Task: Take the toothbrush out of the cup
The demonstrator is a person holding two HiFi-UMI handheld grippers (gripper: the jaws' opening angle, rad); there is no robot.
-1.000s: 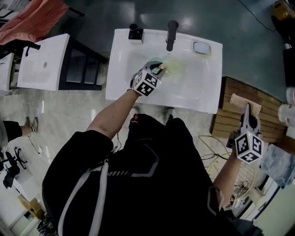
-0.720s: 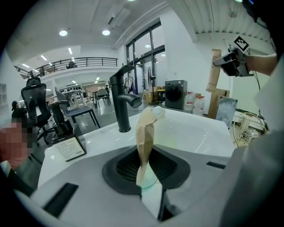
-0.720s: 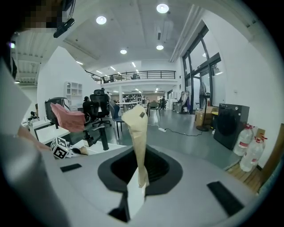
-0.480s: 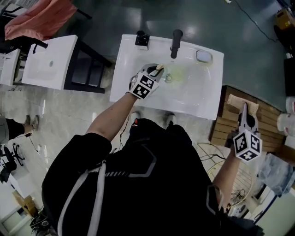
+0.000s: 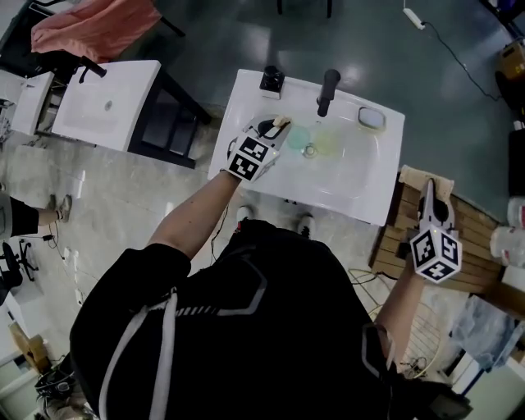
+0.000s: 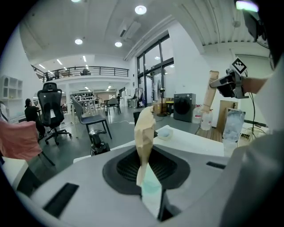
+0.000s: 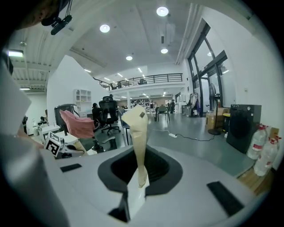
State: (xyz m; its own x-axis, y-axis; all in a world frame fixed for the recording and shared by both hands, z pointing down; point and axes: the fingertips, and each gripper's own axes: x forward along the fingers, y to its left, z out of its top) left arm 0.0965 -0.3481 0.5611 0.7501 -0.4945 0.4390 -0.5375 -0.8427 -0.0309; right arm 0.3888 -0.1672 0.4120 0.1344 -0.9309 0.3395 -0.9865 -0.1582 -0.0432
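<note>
In the head view, two pale green shapes (image 5: 316,141) in the sink (image 5: 361,184) beside my left hand-held gripper (image 5: 279,123) are too small and washed out to identify. In the left gripper view, the gripper's own grey body fills the lower half and hides the basin. The right edge of the head view cuts off a white container (image 5: 510,242), the top edge a pink cloth (image 5: 98,25), and the left edge a standing person (image 5: 16,221).

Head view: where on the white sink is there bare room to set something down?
Bare: the front-right bowl of the white sink, below the oval grey dish. Crowded: back left, around the black tap, small black object and left gripper.
</note>
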